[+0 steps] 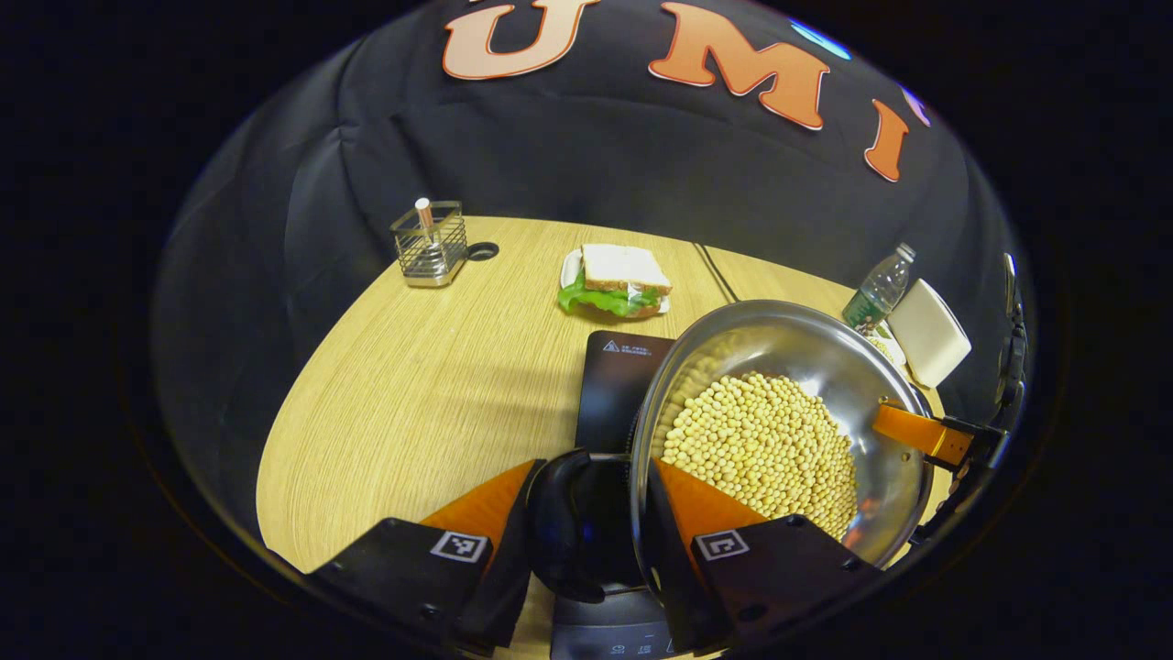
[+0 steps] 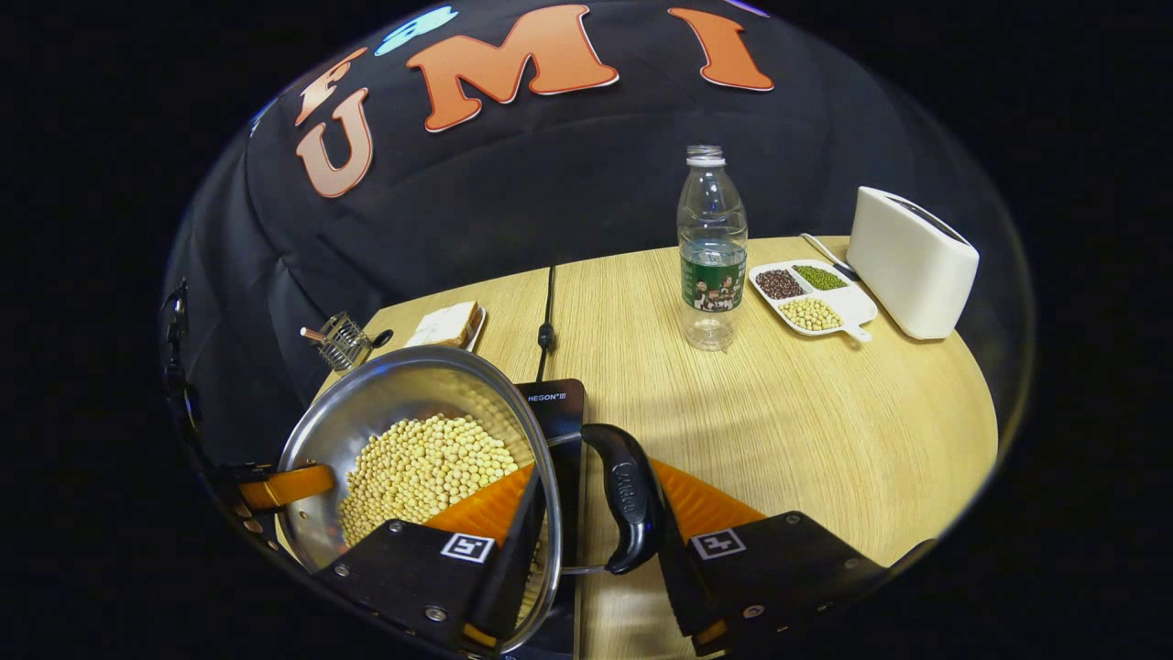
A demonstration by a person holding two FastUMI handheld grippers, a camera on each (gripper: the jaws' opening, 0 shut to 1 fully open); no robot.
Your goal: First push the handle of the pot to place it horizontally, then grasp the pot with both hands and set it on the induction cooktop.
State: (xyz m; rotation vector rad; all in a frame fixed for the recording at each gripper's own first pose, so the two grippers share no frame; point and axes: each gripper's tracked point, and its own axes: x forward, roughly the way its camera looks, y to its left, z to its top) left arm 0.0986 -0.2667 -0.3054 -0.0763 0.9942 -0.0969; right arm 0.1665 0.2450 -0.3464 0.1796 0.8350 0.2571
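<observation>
Left tool [image 1: 586,541] straddles one black loop handle [image 1: 564,522] of the steel pot of soybeans [image 1: 779,431]; right tool [image 2: 596,541] straddles the opposite handle [image 2: 628,495]. Whether either clamps, I cannot tell. Pot sits over the black induction cooktop [image 1: 614,385]; release seemingly remains. At 1 o'clock, the right gripper view adds a clear bottle [image 2: 712,247].
</observation>
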